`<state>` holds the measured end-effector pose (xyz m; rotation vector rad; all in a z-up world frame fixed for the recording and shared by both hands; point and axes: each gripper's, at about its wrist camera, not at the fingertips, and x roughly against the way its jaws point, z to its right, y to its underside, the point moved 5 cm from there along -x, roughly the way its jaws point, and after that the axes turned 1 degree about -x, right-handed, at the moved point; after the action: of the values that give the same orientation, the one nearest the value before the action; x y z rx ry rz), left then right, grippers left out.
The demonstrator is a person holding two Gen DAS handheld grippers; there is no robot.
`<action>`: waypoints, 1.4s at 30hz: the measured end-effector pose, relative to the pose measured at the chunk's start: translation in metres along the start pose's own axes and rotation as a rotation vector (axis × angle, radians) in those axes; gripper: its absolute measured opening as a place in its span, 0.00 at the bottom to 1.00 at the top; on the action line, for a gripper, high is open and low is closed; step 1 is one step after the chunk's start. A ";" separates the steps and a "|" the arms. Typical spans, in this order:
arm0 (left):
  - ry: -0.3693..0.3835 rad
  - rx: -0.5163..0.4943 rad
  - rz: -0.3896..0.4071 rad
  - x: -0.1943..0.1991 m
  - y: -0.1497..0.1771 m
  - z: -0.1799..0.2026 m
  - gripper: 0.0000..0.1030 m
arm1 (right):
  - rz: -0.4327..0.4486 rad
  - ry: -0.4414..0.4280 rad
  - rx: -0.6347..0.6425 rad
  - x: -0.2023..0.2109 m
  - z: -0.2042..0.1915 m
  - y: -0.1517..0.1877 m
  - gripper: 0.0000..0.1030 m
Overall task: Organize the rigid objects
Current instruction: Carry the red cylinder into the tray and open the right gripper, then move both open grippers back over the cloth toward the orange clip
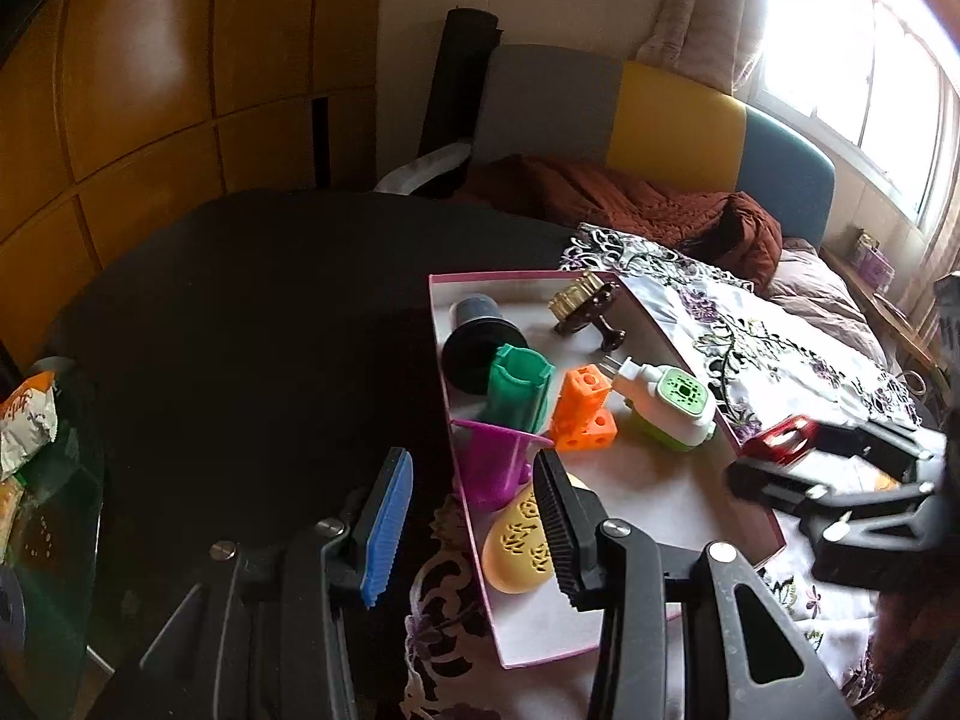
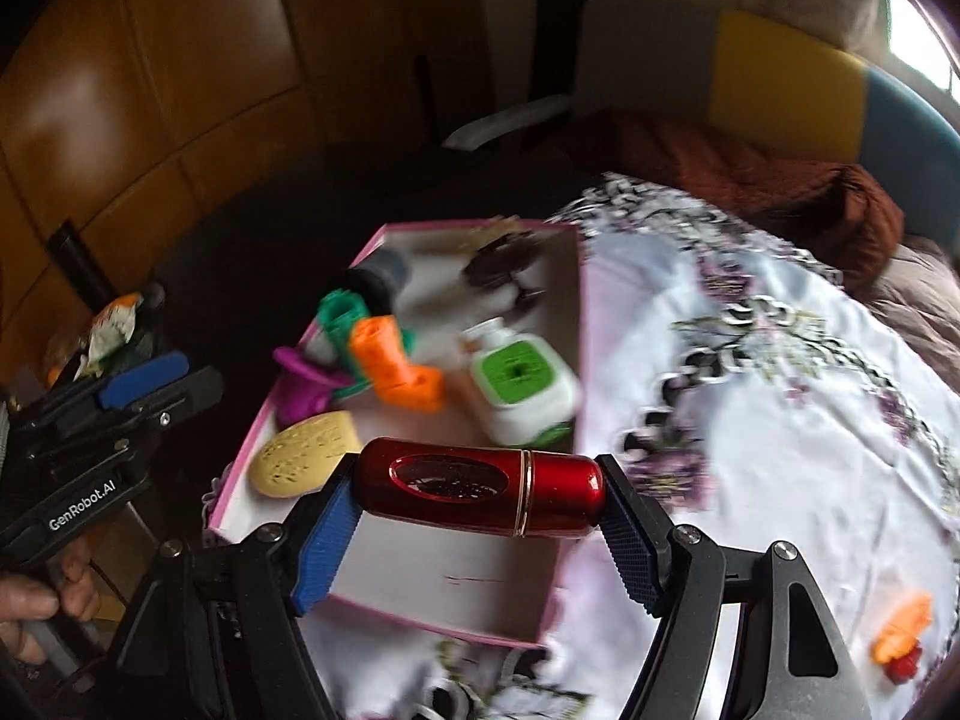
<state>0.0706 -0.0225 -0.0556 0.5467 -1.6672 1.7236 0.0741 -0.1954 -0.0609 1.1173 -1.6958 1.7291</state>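
Observation:
A pink-edged box (image 1: 465, 540) (image 2: 561, 300) on the floral cloth holds several objects: a black cup (image 1: 477, 339), a green piece (image 1: 519, 390), an orange block (image 1: 582, 411) (image 2: 393, 369), a purple cup (image 1: 495, 462) (image 2: 306, 387), a yellow oval (image 1: 522, 537) (image 2: 306, 453), a green-white plug device (image 1: 669, 405) (image 2: 522, 387) and a brown hook (image 1: 585, 306). My right gripper (image 2: 480, 495) is shut on a red glossy cylinder (image 2: 480, 486) (image 1: 780, 441), held crosswise above the box's near end. My left gripper (image 1: 474, 516) is open and empty at the box's left wall.
The white floral cloth (image 2: 750, 420) covers the table to the right of the box. Small orange and red pieces (image 2: 900, 639) lie on it at the far right. A dark surface (image 1: 270, 312) lies left of the box. A snack packet (image 1: 27, 420) sits at the far left.

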 end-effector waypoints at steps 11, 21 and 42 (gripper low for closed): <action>-0.017 0.021 -0.005 -0.003 0.003 -0.011 0.41 | -0.076 0.103 -0.047 -0.065 -0.002 0.001 0.73; -0.025 0.027 -0.018 -0.008 0.006 -0.015 0.41 | -0.087 0.138 -0.031 -0.087 -0.005 -0.005 0.73; 0.012 -0.011 0.006 0.006 -0.001 0.002 0.41 | 0.093 0.136 -0.154 0.007 0.052 -0.013 0.89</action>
<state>0.0665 -0.0231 -0.0502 0.5259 -1.6705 1.7177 0.0924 -0.2458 -0.0520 0.8453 -1.7864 1.6567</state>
